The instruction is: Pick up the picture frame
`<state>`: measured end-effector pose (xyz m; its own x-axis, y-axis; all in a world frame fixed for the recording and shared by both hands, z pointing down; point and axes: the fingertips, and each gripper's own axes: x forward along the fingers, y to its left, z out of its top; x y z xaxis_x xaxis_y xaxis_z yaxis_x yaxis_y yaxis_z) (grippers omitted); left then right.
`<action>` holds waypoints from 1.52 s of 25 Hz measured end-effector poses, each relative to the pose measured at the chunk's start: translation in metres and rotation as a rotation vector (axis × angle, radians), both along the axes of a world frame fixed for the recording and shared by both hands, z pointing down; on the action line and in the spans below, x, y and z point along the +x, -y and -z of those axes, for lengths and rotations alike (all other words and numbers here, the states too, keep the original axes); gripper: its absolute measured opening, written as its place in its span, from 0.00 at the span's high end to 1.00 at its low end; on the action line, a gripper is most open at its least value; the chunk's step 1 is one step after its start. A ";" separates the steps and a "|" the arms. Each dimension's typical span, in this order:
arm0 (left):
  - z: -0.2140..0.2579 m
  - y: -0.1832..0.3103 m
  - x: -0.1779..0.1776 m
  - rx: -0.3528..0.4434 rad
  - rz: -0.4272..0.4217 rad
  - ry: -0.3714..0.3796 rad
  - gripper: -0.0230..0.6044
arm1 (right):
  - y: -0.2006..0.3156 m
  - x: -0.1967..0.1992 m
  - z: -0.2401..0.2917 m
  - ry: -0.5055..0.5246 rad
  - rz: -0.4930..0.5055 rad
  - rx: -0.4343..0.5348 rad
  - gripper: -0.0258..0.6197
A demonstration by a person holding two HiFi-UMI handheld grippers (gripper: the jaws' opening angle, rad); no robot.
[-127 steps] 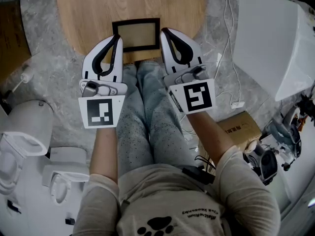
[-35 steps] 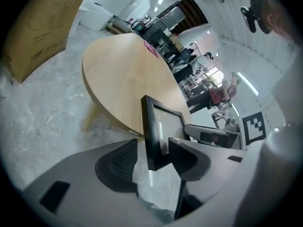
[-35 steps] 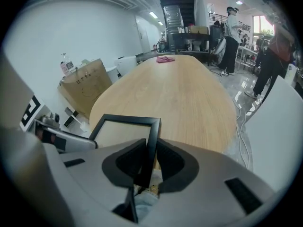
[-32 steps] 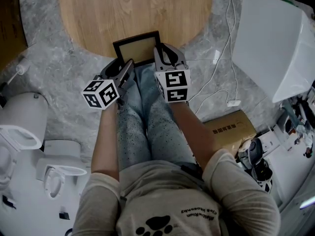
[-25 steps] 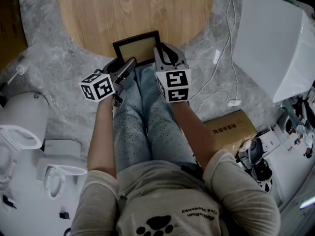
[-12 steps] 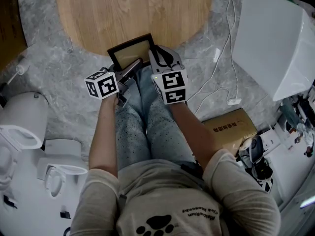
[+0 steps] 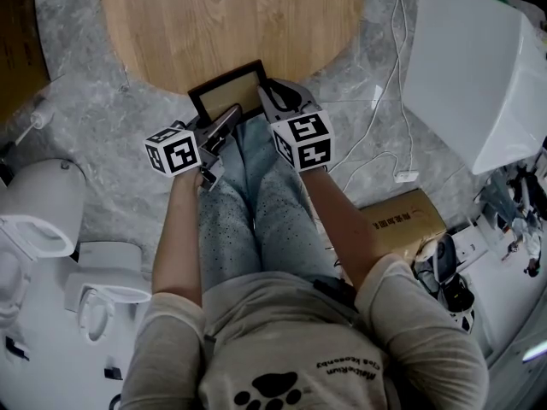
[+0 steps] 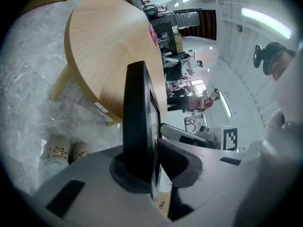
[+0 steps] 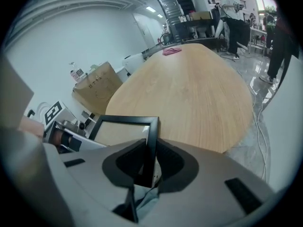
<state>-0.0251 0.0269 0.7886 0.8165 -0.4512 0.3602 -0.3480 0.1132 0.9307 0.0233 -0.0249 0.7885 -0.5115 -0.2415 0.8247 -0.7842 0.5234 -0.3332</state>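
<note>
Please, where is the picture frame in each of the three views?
Head view: the picture frame is at upper centre, over the near edge of the table.
Left gripper view: centre, seen edge-on as a dark upright slab.
Right gripper view: lower left of centre, its face visible.
Shared landmark: the round wooden table, behind the frame in every view.

The wooden table (image 7: 231,24) is open far, left and right of the picture frame (image 7: 226,96). A pink item (image 9: 171,51), perhaps cloth, lies at its far edge. The person's legs (image 7: 256,186) crowd the near side.
</note>
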 end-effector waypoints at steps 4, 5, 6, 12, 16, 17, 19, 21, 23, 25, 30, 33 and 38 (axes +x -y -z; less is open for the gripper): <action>0.007 -0.002 0.006 0.003 -0.041 0.012 0.91 | -0.002 0.001 -0.001 0.000 -0.003 -0.028 0.84; 0.009 -0.003 0.007 -0.001 -0.044 0.012 0.92 | -0.002 0.002 -0.001 0.003 -0.013 -0.037 0.84; 0.011 -0.003 0.008 -0.005 -0.048 0.014 0.93 | -0.002 0.002 -0.001 0.005 -0.024 -0.046 0.84; 0.016 -0.007 0.012 -0.043 -0.073 0.058 0.94 | -0.006 0.008 0.003 -0.012 -0.059 -0.082 0.82; 0.022 -0.009 0.011 -0.057 -0.088 0.097 0.94 | -0.006 0.010 0.016 -0.019 -0.065 -0.076 0.82; 0.024 -0.008 0.010 -0.058 -0.088 0.103 0.94 | -0.005 0.011 0.020 -0.020 -0.066 -0.072 0.82; 0.028 -0.007 0.008 -0.059 -0.086 0.118 0.94 | -0.003 0.012 0.028 -0.021 -0.069 -0.066 0.82; 0.035 -0.006 0.006 -0.058 -0.088 0.137 0.94 | -0.002 0.014 0.038 -0.023 -0.077 -0.064 0.82; 0.044 -0.005 0.004 -0.056 -0.089 0.154 0.94 | -0.001 0.016 0.049 -0.029 -0.079 -0.061 0.82; 0.052 -0.001 0.001 -0.052 -0.089 0.174 0.94 | 0.002 0.018 0.061 -0.035 -0.082 -0.052 0.83; 0.081 0.013 -0.002 -0.025 -0.090 0.207 0.94 | 0.009 0.021 0.092 -0.025 -0.091 -0.043 0.86; 0.102 0.025 -0.005 0.001 -0.082 0.228 0.94 | 0.015 0.021 0.112 -0.017 -0.104 -0.035 0.89; 0.139 0.050 -0.011 0.054 -0.049 0.268 0.94 | 0.033 0.018 0.153 0.004 -0.125 0.012 0.92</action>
<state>-0.0364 -0.0228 0.6495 0.7170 -0.4375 0.5427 -0.5861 0.0432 0.8091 0.0414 -0.0574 0.6351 -0.4802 -0.3136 0.8192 -0.8424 0.4252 -0.3310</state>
